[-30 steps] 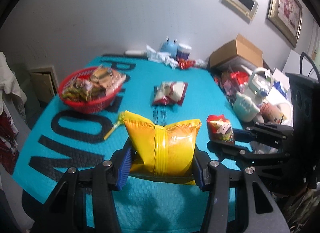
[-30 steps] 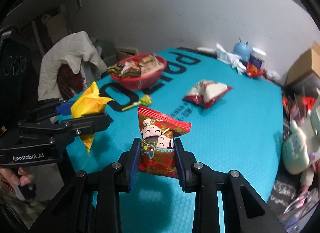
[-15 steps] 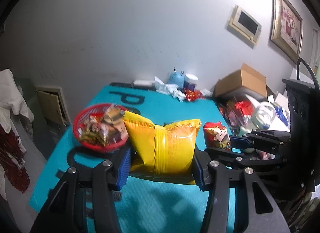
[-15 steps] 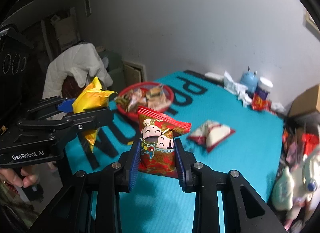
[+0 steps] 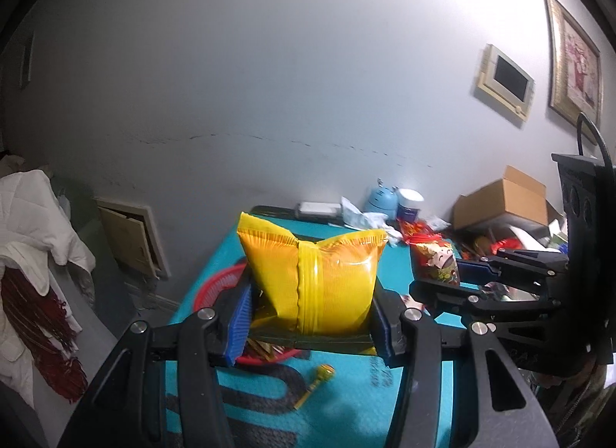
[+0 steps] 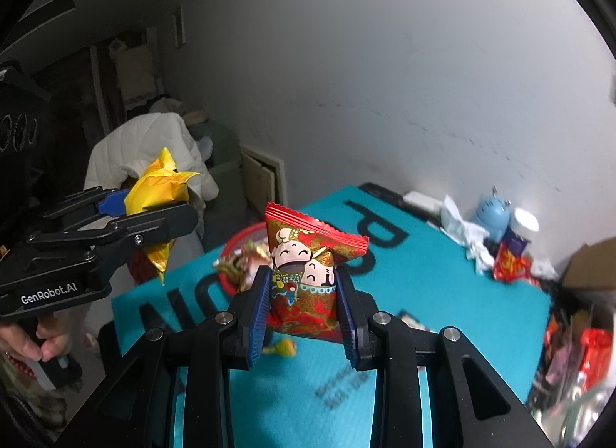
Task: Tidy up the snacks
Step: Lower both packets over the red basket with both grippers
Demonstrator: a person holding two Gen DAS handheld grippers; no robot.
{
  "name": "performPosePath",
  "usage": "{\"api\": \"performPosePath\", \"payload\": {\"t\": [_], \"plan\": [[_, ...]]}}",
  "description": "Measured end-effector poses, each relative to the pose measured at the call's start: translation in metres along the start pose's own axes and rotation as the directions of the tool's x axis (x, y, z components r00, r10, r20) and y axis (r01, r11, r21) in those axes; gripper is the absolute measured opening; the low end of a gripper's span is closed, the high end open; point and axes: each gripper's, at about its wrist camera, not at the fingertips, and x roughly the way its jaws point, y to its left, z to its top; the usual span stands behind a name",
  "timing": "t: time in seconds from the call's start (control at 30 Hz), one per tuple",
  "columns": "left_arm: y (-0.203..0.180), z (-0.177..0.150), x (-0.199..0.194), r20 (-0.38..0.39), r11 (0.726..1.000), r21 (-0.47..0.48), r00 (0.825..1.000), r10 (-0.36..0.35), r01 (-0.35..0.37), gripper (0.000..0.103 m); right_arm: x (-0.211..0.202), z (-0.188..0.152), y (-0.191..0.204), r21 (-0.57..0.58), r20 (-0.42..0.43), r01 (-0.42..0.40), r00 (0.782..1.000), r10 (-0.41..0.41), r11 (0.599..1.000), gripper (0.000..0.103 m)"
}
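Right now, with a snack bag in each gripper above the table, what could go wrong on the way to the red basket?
1. The left gripper pinches only the lower part of the puffy yellow bag; it may slip out.
2. The yellow bag hides most of the red basket from the left camera, so the drop could miss.
3. The right gripper with the red bag is close beside; they may collide.

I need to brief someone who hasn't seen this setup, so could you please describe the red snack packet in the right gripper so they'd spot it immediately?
Start at the teal table mat with big black letters. Above its near end, the right gripper pinches a red packet upright between blue pads. It alone shows two smiling cartoon faces and gold patterning; the left gripper's packet is plain yellow.
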Motion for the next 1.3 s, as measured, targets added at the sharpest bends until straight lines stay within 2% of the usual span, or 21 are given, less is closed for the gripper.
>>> {"api": "performPosePath", "payload": {"t": [0.4, 0.6, 0.7, 0.9, 1.13, 1.3], "plan": [[0.039, 0.021, 0.034, -0.011, 0.996, -0.032, 0.996, 0.086, -0.086, 0.051, 0.055, 0.039, -0.007, 0.004, 0.018, -0.059, 0.998, 0.059, 0.998, 0.032], [0.054, 0.027, 0.059, -0.037, 0.993, -0.031, 0.993, 0.112, -0.113, 0.051, 0.091, 0.053, -0.008, 0.000, -0.007, -0.094, 0.996, 0.094, 0.996, 0.032], [0.063, 0.026, 0.074, -0.064, 0.992, -0.045, 0.991, 0.116, -0.119, 0.051, 0.112, 0.055, -0.009, 0.031, -0.034, -0.132, 0.991, 0.133, 0.991, 0.032], [0.076, 0.014, 0.104, -0.138, 0.989, -0.053, 0.982, 0.131, -0.139, 0.051, 0.146, 0.048, -0.008, 0.045, -0.070, -0.126, 0.989, 0.129, 0.991, 0.032], [0.091, -0.006, 0.134, -0.229, 0.984, -0.098, 0.966, 0.123, -0.149, 0.051, 0.166, 0.037, -0.001, 0.017, -0.123, -0.154, 0.980, 0.155, 0.988, 0.032], [0.091, -0.018, 0.154, -0.293, 0.984, -0.084, 0.948, 0.127, -0.158, 0.051, 0.181, 0.029, -0.005, 0.024, -0.175, -0.133, 0.975, 0.136, 0.991, 0.032]]}}
